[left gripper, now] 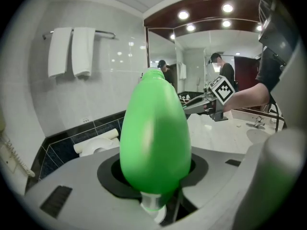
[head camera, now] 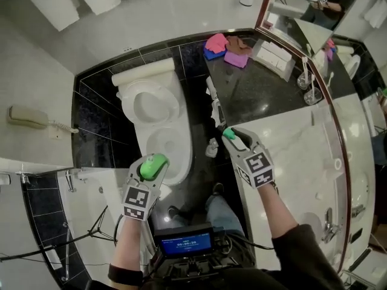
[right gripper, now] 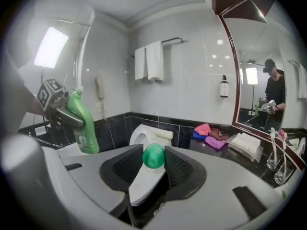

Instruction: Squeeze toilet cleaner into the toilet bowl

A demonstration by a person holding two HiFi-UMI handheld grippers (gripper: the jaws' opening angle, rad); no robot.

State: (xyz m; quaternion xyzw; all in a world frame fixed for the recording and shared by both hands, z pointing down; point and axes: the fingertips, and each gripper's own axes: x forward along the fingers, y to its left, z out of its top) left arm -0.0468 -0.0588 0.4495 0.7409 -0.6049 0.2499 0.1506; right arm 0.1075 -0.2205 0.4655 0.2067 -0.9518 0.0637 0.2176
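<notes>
Below, white toilet bowl, lid raised, just ahead of and under both grippers. Nearer it, left gripper clamped on green cleaner bottle, long axis near upright, not yet tipped bowlward. Right gripper off to the side, pinching small green cap. Bottle label visible, print unreadable.

Green bottle clamped in left gripper, upright, near the bowl's front rim. Green cap off, pinched in right gripper. Bowl white, lid up.
</notes>
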